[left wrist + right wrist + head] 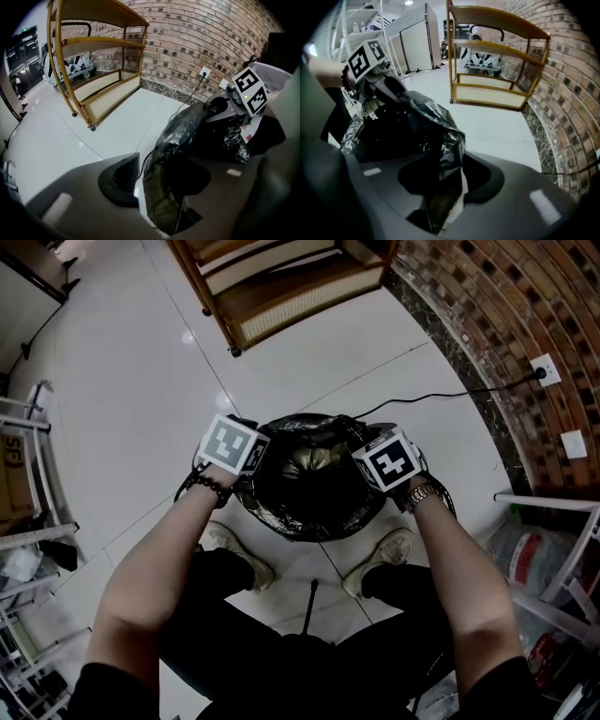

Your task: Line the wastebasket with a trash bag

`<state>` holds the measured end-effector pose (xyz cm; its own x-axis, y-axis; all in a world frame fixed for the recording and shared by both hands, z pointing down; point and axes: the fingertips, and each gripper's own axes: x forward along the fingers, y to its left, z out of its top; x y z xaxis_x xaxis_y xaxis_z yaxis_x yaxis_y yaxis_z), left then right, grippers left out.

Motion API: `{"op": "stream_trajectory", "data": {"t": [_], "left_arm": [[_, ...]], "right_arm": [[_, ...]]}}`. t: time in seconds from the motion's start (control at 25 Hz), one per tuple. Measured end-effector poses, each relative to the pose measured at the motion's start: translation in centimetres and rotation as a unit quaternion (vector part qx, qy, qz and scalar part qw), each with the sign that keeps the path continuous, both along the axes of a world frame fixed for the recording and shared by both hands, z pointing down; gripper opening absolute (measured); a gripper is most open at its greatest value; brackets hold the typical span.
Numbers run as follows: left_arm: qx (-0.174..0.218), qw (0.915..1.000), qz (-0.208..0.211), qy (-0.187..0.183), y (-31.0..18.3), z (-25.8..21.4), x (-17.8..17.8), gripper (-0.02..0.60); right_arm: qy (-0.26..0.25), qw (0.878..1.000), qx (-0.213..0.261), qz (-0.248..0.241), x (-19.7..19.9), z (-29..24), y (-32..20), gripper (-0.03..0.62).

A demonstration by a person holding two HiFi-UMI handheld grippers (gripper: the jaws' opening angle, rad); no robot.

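Note:
A black trash bag [314, 474] is bunched over the round wastebasket on the white floor; the bag hides the basket itself. My left gripper [255, 463] is at the bag's left edge and my right gripper [364, 454] at its right edge, both pointing steeply down. In the left gripper view a fold of the trash bag [164, 187] stands between the jaws of the left gripper [152, 183], with a sliver of floor between it and the left pad. In the right gripper view a fold of the bag [436, 187] hangs between the jaws of the right gripper [450, 183], with a pale gap beside the right pad.
A wooden shelf cart [281, 287] stands just beyond the basket. A curved brick wall [506, 324] with an outlet [545, 369] and a black cable runs along the right. Metal racks stand at the left [28, 484] and right [553, 549]. The person's shoes [234, 554] are just behind the basket.

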<state>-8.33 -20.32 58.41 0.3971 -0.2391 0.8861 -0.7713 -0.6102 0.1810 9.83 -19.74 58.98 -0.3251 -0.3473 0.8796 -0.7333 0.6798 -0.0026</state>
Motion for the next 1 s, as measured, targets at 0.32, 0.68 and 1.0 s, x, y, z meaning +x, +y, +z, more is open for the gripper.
{"op": "stream_trajectory", "data": {"t": [0.32,0.68,1.0], "left_arm": [[0.008,0.9984,0.055,0.01,0.1,0.2,2.1,0.055],[0.014,0.998,0.061,0.009,0.0,0.4,2.6,0.054],[0.005,0.9979,0.064,-0.002,0.5,1.2,2.1,0.285]], "right_arm": [[-0.033,0.999,-0.013,0.033,-0.7,1.0,0.2,0.04],[-0.039,0.997,-0.027,0.06,-0.3,2.0,0.2,0.037],[-0.046,0.997,-0.026,0.06,0.4,1.5,0.1,0.181]]}}
